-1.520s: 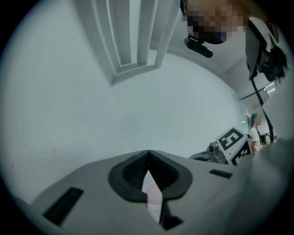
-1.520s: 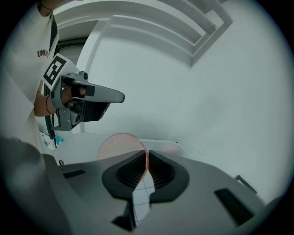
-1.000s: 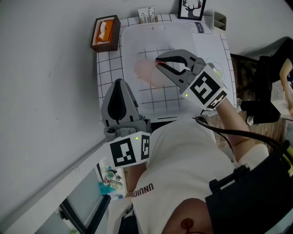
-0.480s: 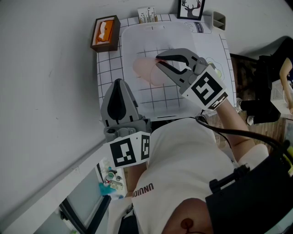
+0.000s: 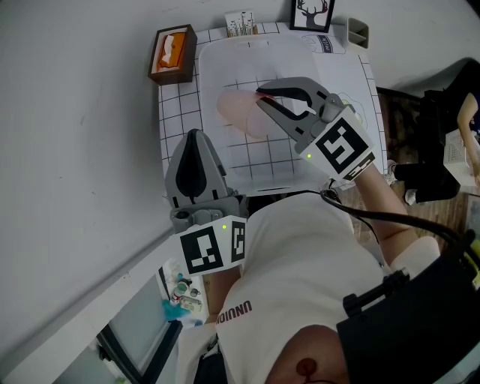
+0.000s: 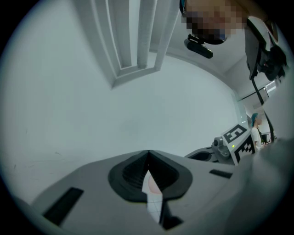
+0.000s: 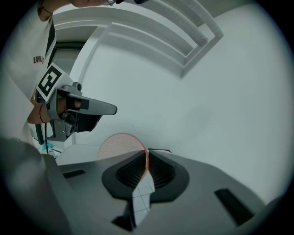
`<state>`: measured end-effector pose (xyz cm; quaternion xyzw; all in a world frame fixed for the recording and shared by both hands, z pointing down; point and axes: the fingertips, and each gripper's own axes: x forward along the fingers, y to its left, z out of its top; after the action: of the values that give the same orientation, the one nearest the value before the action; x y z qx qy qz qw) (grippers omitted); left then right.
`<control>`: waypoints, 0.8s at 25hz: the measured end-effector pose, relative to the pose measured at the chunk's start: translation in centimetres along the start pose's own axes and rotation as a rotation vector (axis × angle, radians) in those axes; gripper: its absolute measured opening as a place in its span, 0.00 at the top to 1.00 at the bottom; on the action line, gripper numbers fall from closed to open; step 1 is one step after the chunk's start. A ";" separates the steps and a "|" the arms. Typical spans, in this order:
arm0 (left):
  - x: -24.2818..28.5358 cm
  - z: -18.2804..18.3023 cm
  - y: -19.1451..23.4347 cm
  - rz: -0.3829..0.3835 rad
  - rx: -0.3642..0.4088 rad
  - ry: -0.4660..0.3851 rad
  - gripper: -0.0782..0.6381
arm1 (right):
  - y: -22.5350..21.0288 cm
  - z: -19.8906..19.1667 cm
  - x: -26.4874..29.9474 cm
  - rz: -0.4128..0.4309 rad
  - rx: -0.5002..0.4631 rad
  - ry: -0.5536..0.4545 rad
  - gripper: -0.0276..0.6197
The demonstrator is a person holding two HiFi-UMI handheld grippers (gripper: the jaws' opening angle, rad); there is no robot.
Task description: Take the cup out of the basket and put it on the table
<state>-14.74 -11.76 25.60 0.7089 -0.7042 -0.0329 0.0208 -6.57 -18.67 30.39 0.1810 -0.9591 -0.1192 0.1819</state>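
A translucent pink cup [image 5: 240,114] hangs tilted over the grid mat [image 5: 180,112], just in front of the white basket [image 5: 217,54]. My right gripper [image 5: 262,97] is shut on the cup's rim. In the right gripper view the thin pink rim [image 7: 120,143] runs in between the pads at the gripper's tips [image 7: 146,157]. My left gripper [image 5: 196,136] is shut and holds nothing. It hovers at the mat's near left edge, apart from the cup, and its closed tips [image 6: 148,154] point at a bare white wall.
A brown tissue box [image 5: 172,54] stands at the back left corner of the mat. Behind the basket are a small card stand [image 5: 241,25], a framed deer picture [image 5: 313,15] and a grey holder [image 5: 359,32]. Another person's arm [image 5: 469,124] shows at the far right.
The right gripper has carried the cup a little farther from me, toward the basket. The left gripper has stayed where it was.
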 end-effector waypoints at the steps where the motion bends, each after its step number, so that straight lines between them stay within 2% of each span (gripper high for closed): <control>1: 0.0 0.0 0.0 0.000 0.000 0.000 0.87 | 0.0 0.1 0.0 -0.003 0.000 -0.003 0.90; 13: -0.3 0.1 0.0 -0.003 0.004 -0.009 0.87 | -0.1 0.7 -0.5 -0.032 0.000 -0.025 0.90; 17: -0.4 0.2 0.0 -0.004 0.004 -0.012 0.87 | -0.1 0.7 -0.7 -0.020 -0.078 0.024 0.90; 20: -0.5 0.2 0.0 -0.004 0.004 -0.014 0.87 | 0.0 0.7 -0.8 -0.023 -0.089 0.028 0.90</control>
<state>-14.81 -11.27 25.43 0.7102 -0.7029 -0.0362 0.0143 -6.15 -18.28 29.46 0.1853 -0.9481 -0.1614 0.2017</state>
